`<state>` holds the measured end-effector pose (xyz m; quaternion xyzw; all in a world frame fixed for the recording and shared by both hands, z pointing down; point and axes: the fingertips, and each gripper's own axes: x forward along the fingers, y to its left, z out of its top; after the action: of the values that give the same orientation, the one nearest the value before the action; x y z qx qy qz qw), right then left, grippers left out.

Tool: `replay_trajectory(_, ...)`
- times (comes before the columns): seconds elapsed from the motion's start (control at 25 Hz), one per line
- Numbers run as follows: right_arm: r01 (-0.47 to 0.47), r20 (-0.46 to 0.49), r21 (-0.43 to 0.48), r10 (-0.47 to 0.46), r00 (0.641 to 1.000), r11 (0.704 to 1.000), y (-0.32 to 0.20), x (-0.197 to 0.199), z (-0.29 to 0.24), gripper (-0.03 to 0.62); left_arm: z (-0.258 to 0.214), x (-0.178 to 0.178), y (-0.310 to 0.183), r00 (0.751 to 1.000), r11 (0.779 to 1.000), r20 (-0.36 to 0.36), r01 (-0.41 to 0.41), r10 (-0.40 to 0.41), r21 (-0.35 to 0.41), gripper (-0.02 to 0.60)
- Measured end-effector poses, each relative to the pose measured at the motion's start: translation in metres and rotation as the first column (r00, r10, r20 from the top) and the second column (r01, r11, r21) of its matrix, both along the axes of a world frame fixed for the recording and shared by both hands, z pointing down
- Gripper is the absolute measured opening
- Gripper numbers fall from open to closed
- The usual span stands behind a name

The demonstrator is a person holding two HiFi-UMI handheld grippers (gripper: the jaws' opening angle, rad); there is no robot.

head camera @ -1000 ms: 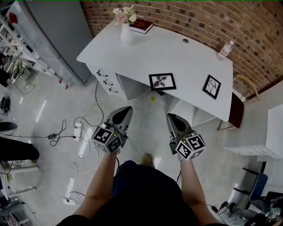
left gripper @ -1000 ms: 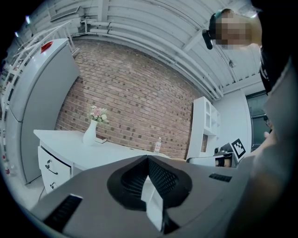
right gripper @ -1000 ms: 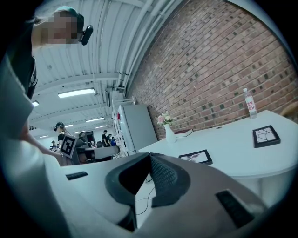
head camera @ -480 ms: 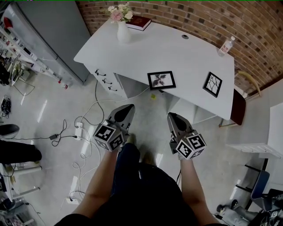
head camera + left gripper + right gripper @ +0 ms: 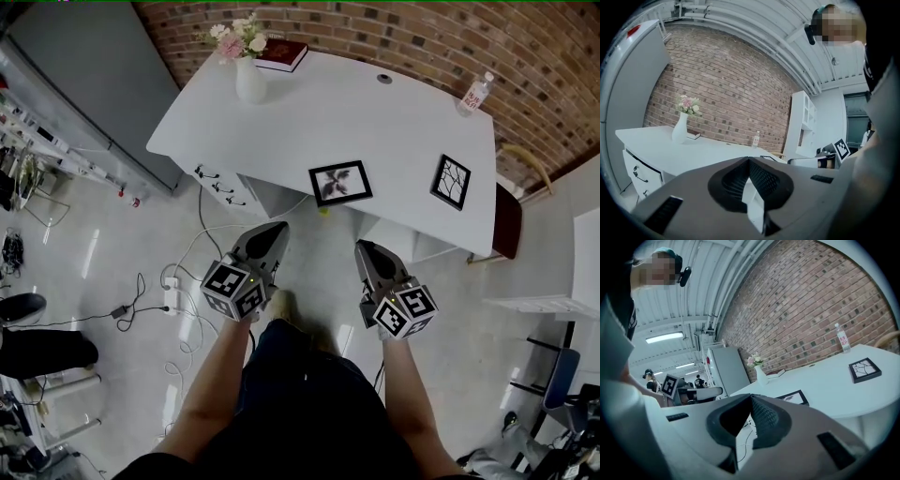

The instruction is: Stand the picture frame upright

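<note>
Two black picture frames lie flat on the white desk (image 5: 375, 122): one with a leaf print (image 5: 339, 183) near the desk's front edge, one with a branch pattern (image 5: 451, 181) at the right end. The second frame (image 5: 865, 369) and the leaf frame (image 5: 793, 398) also show in the right gripper view. My left gripper (image 5: 273, 233) and right gripper (image 5: 364, 249) hang over the floor in front of the desk, short of the frames. Both are shut with nothing between the jaws.
A white vase of flowers (image 5: 247, 75) and a dark red book (image 5: 281, 54) stand at the desk's far left. A water bottle (image 5: 475, 94) stands by the brick wall. Cables (image 5: 183, 291) trail on the floor at left. A grey cabinet (image 5: 84, 84) flanks the desk.
The view has shifted forward and the desk sits slightly nearer and further left in the picture. Both grippers stay shut and keep about the same place in the view.
</note>
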<state>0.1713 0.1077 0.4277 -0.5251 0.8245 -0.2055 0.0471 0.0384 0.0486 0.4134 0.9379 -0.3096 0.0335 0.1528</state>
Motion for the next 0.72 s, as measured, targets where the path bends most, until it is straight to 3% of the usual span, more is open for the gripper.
replay_trajectory(0.44,-0.092,-0.016,-0.044,0.091,0.996,0.995,-0.045,-0.004,0.01,0.005,0.014,0.016,-0.061,0.992,0.991,-0.001,-0.124,0.124,-0.053,0.002)
replay_trajectory(0.72,-0.153,-0.015,-0.072,0.152,0.988,0.986,-0.063,-0.012,0.021,0.005,0.033,0.032,-0.073,0.965,0.961,0.012,-0.26,0.262,-0.094,0.002)
